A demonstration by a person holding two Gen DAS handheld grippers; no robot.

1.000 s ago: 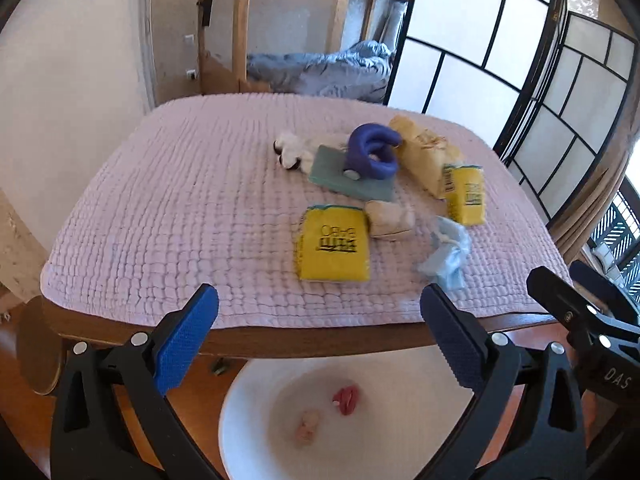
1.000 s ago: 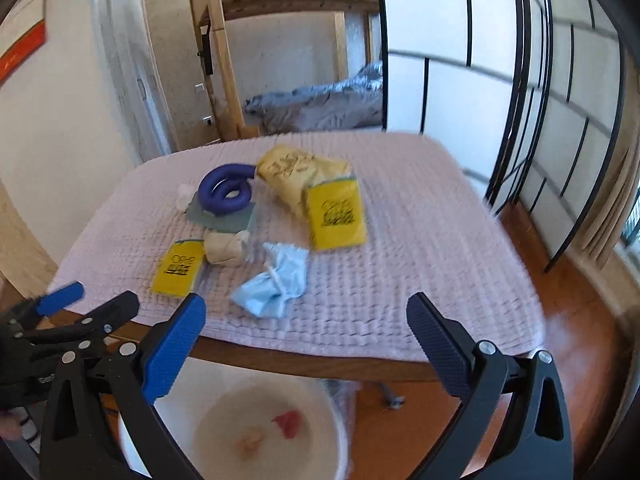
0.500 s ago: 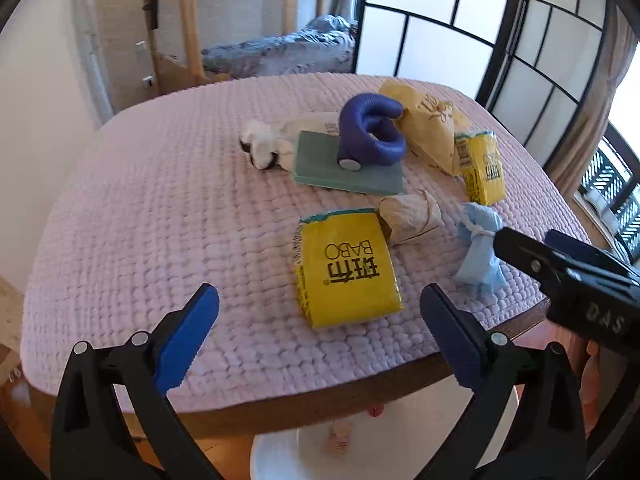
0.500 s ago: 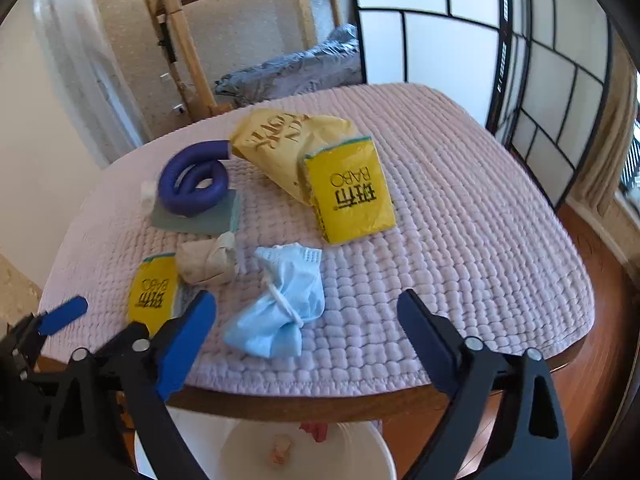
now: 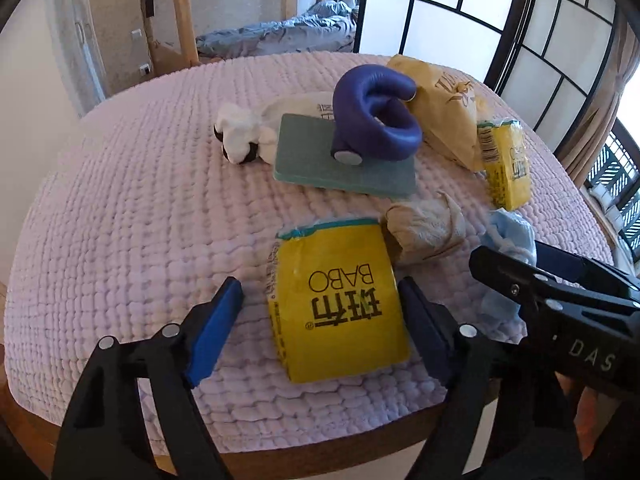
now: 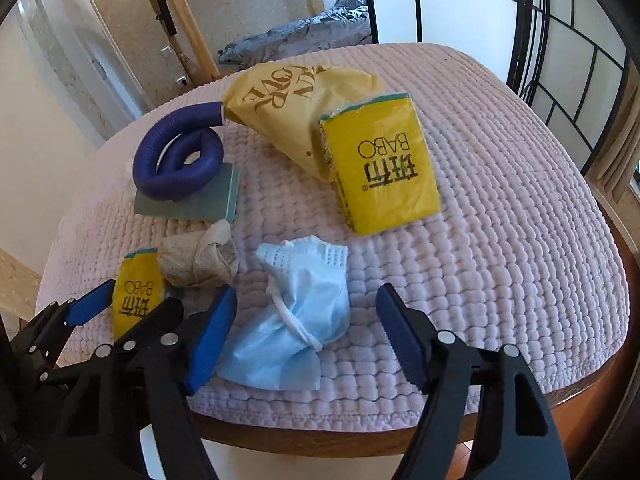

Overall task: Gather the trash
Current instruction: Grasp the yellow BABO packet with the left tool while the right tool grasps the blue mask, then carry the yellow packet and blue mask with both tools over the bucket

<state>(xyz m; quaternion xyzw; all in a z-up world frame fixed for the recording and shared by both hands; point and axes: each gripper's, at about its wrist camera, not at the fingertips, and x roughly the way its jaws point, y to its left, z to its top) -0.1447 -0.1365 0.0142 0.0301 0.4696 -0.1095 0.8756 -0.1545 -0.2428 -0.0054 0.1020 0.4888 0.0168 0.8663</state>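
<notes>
Left wrist: yellow packet (image 5: pixel 340 304) between closing left hand-held gripper (image 5: pixel 320 330) pads, not yet pinched.

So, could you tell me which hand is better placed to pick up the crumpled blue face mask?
The right. The right gripper already straddles the blue face mask, its jaws closing around it, while the left gripper is closing around the yellow tissue pack instead.

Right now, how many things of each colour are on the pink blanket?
Yellow: 3, near pack, far pack, bag
Light blue: 1, mask
Purple: 1, ring
Green: 1, pad
Beige: 1, wad
White: 1, bundle
Total: 8
</notes>
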